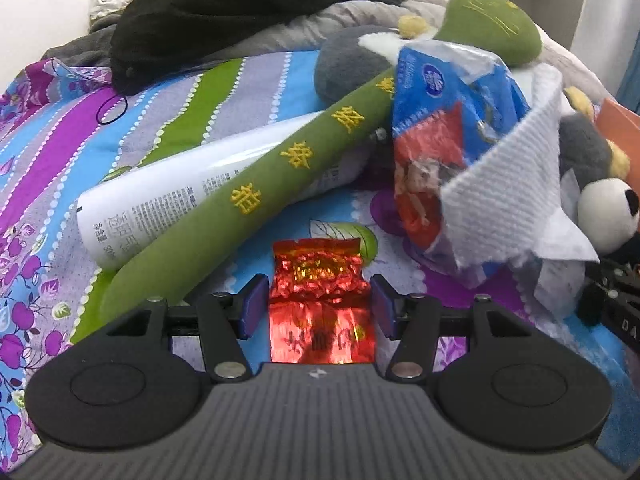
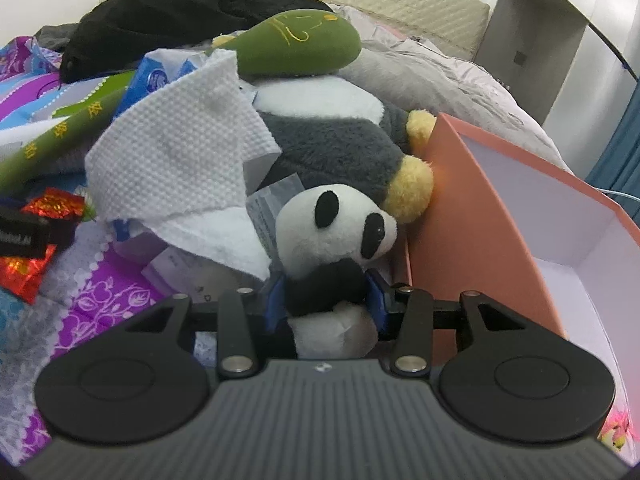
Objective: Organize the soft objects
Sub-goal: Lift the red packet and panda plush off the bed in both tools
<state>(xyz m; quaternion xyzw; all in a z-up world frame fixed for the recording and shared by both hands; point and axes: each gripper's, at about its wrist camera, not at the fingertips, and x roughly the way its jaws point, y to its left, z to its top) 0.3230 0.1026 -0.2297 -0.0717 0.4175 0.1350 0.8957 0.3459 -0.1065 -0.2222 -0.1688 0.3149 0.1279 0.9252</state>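
On a bed spread with a floral and striped sheet (image 1: 168, 120), the left gripper (image 1: 320, 300) stands over a red foil packet (image 1: 320, 280). Its jaws are open, the blue pads (image 1: 256, 300) flanking the crinkled packet with a sliver of gap on either side, so nothing is clamped. The packet lies flat on the sheet.

To the right, the right gripper (image 2: 326, 300) is closed on a small panda plush (image 2: 336, 232), its pads pressed against the toy's black middle. The panda's head rises just above the fingers, and its side sits just beside the wall of an open pink box (image 2: 472, 200) with a white interior.

Behind the packet, a long green plush (image 1: 256, 184) embroidered with yellow characters lies slantwise across a white bottle (image 1: 168, 200). Its rounded head rests on top of a grey and white plush (image 2: 340, 148) with yellow feet. A white textured cloth (image 2: 176, 152) drapes over a torn blue and red plastic wrapper (image 1: 432, 128) between the green plush and the panda.

Farther back, a black garment (image 1: 240, 12) lies heaped on grey bedding (image 2: 440, 76) near the wall.
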